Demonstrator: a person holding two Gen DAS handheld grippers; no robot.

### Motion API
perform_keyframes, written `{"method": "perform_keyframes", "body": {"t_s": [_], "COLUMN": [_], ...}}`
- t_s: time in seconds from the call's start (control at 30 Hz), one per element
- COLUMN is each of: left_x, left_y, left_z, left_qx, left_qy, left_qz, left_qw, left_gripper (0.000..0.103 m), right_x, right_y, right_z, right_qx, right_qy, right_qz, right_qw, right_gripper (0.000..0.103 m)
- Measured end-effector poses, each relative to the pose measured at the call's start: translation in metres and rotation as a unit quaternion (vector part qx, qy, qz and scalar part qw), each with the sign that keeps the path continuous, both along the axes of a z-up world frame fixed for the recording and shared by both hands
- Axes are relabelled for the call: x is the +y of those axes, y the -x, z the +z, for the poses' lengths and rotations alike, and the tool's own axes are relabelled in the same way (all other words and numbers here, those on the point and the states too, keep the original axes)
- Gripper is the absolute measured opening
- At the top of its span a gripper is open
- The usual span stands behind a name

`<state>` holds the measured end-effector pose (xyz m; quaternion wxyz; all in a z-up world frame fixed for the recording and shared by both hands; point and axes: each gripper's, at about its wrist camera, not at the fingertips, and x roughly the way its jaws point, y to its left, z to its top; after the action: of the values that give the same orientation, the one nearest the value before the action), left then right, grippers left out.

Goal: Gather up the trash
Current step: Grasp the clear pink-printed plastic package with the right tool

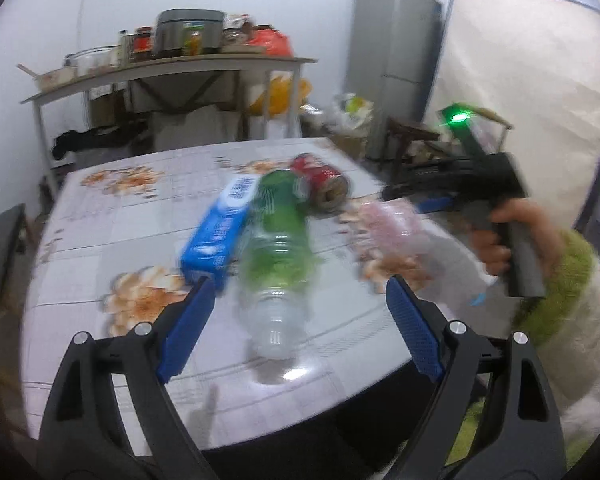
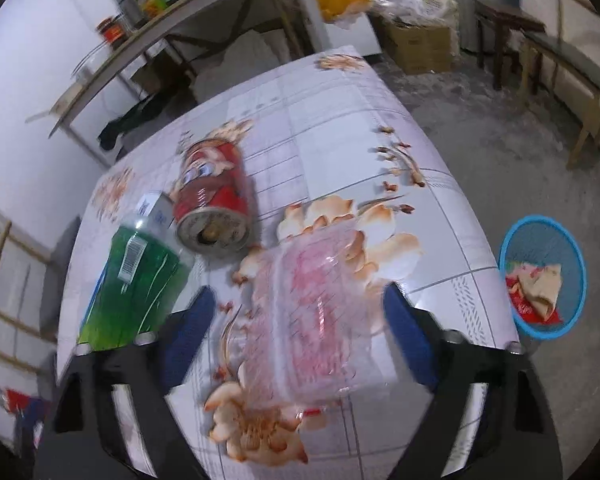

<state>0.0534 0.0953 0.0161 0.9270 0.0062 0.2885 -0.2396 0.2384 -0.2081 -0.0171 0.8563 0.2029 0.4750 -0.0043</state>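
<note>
Left gripper: blue pads spread wide, nothing held between them. Directly ahead, a clear plastic bottle with a green label is seen lying on its side on the floral-print table, its clear end toward the camera. A blue box lies just beside the bottle on its left, apparently touching. Beyond, a red can lies tipped over, open end facing forward, near the bottle's far end.

Right gripper: fingers held apart, straddling a crumpled clear wrapper with pink print flat on the table; contact with the pads cannot be determined through the blur. In the left view the right hand is seen around the gripper's handle.

On the floor well to the right of the table, a blue basket holds crumpled red and beige scraps. A cluttered shelf stands against the far wall.
</note>
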Motion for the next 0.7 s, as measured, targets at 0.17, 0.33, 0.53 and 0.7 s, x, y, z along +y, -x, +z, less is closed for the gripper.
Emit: {"method": "perform_keyframes", "body": {"t_s": [0.17,0.33,0.53,0.7], "left_x": [-0.020,-0.041,-0.059,-0.071], "left_y": [0.003,0.007,0.007,0.000], "left_z": [0.000,-0.002,-0.011,-0.022], "left_qx": [0.023,0.026,0.039,0.072], "left_qy": [0.039,0.040,0.025,0.012], "left_qz": [-0.041,-0.070,-0.080,-0.085], "left_qw": [0.9981,0.9964,0.9957,0.9937], "left_gripper": [0.083,0.078,0.076,0.076], "right_x": [-0.007,-0.006,-0.004,0.001], "right_y": [-0.002,0.012,0.039,0.064], "right_z": [-0.019,-0.027,-0.036,-0.042], "right_qx": [0.023,0.027,0.035,0.040], "right_qy": [-0.049,-0.074,-0.128,-0.174], "right_qz": [0.003,0.014,0.024,0.028], "right_qw": [0.999,0.997,0.991,0.984], "right_gripper": [0.030,0.022,0.021,0.021]}}
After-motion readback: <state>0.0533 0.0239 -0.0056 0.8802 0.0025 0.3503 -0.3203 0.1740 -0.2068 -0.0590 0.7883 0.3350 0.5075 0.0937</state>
